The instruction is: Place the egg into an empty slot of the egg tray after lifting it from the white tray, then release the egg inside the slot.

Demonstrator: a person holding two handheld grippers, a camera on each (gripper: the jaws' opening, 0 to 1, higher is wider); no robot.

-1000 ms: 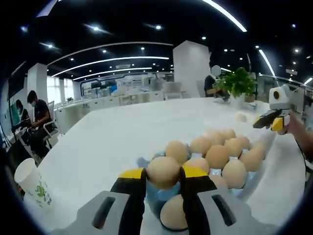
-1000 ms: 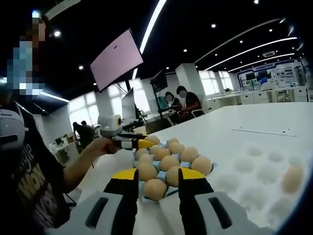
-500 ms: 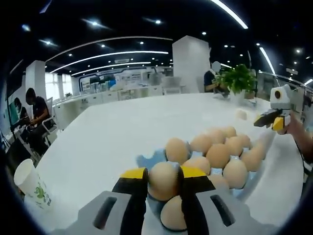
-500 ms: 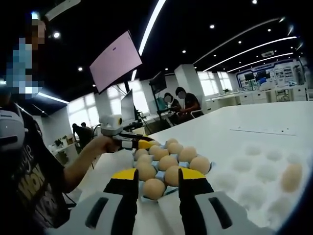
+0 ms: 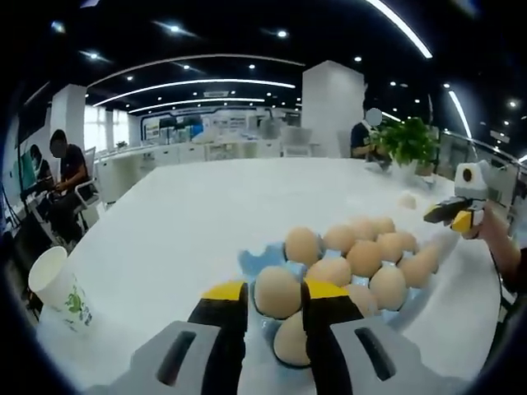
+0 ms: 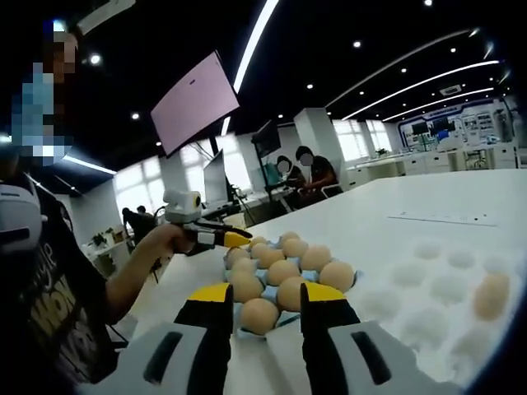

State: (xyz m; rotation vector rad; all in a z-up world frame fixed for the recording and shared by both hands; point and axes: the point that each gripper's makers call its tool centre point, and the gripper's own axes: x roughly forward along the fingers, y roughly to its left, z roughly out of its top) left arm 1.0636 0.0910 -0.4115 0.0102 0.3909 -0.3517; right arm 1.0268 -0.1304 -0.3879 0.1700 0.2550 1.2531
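Observation:
The blue egg tray (image 5: pixel 251 259) holds several brown eggs. One egg (image 5: pixel 277 292) sits in a near slot, framed by my left gripper (image 5: pixel 276 298). Its jaws stand slightly wider than the egg and no longer touch it. In the right gripper view the left gripper (image 6: pixel 224 239) hovers just off the egg tray's (image 6: pixel 352 284) far left corner, held by a hand. My right gripper (image 6: pixel 267 306) is open and empty, low over the table in front of the egg tray. The white tray (image 6: pixel 428 280) lies to the right with one egg (image 6: pixel 492 296) in it.
A paper cup (image 5: pixel 59 288) stands near the table edge at the left. A potted plant (image 5: pixel 405 140) is at the far end. The right gripper (image 5: pixel 454 216) shows beyond the egg tray. People sit at desks (image 6: pixel 309 173) behind, under a hanging monitor (image 6: pixel 198 103).
The egg between the left jaws has gone down into a slot and now looks smaller. The left gripper has drawn back and up from the tray. The right gripper has stayed still.

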